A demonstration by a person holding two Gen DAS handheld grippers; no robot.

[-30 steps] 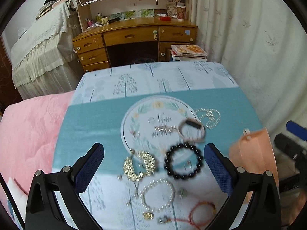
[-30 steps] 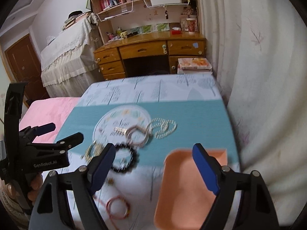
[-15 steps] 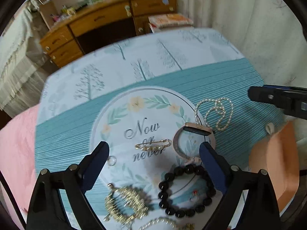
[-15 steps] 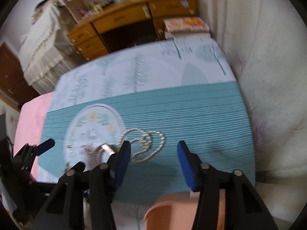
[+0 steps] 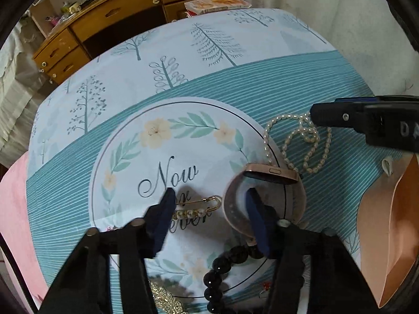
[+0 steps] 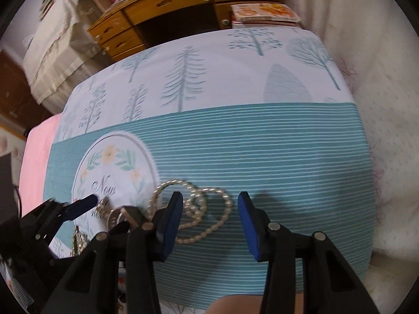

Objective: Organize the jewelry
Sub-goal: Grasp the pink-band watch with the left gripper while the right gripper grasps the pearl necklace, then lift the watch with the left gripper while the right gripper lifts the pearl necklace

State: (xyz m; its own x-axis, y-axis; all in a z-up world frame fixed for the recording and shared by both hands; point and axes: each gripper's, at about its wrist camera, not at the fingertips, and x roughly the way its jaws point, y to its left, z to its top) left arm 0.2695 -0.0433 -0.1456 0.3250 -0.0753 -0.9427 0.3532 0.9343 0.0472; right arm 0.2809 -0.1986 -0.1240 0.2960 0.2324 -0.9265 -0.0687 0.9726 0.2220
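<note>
both grippers narrowing over jewelry, nothing pinched yet

the pearl pin (image 5: 195, 210) is lying on the printed circle of the tablecloth (image 5: 262, 83), across the lettering, and the left gripper (image 5: 209, 206) is straddling it. its jaws have just been closing; the pin is sitting between them but neither pad is visibly pressing on it, so the gripper is reading as part open. the right-hand pad is sitting inside the loop of the rose-gold watch (image 5: 264, 196), just beside the pin.

risk, as i judge it: that pad is likely catching the watch strap as the jaws are narrowing, dragging the watch along or knocking the pin askew. the pin is thin and flat on cloth, so the pads could be sliding over it or pinching fabric instead.

the pearl necklace (image 6: 191, 209) is lying in loose loops on the teal stripes, and the right gripper (image 6: 209, 209) is hanging over it. its jaws have just been closing too; loops are lying between them, pads not yet touching. a grip on a single loop could let the rest trail and snag the watch, since one strand is running close to its case.

the black bead bracelet (image 5: 225, 269) is sitting close behind the left gripper. the peach tray (image 5: 387, 235) is waiting at the right edge.
</note>
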